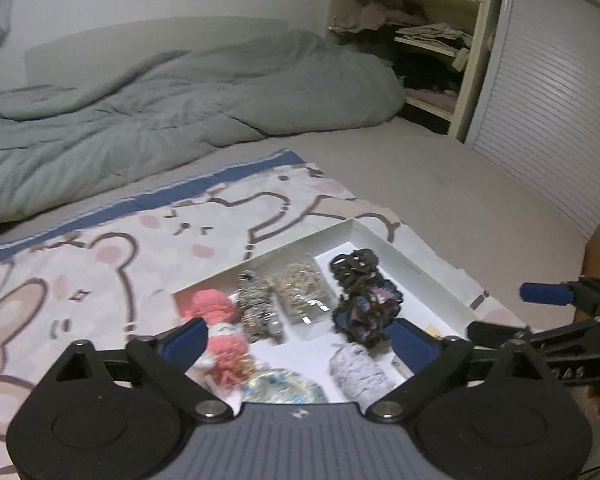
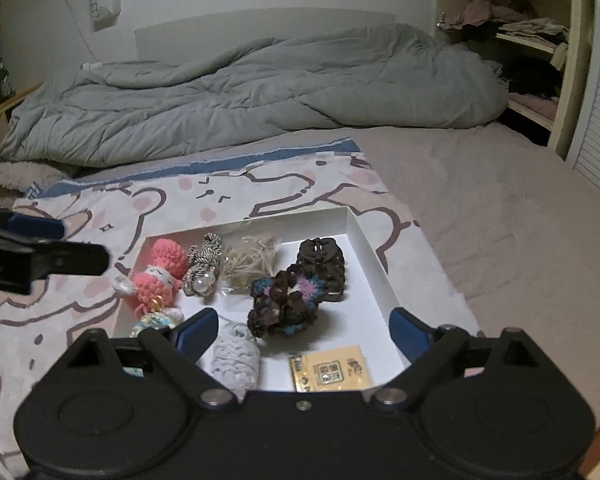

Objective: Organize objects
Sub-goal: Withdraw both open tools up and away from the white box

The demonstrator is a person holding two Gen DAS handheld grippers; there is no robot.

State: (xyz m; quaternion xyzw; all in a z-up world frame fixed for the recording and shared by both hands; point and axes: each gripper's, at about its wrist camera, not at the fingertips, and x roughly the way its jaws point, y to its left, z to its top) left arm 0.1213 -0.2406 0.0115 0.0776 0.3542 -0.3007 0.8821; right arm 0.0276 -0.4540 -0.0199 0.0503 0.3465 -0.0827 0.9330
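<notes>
The white box (image 2: 374,256) lies on the cartoon blanket (image 2: 80,300) on the bed (image 2: 500,216), already holding the pink doll (image 2: 160,276), a crocheted scrunchie (image 2: 286,304), a black hair clip (image 2: 322,266) and a yellow packet (image 2: 330,372). Sorting looks nearly done, I judge; next calls for choosing one piece. My left fingers (image 1: 296,340) and right fingers (image 2: 304,330) hang released, empty, above it

txt check | yellow packet (image 2: 329,372) in my white box (image 2: 370,248): QR-type code + print, too small 4 me to read | nothing else legible
</notes>
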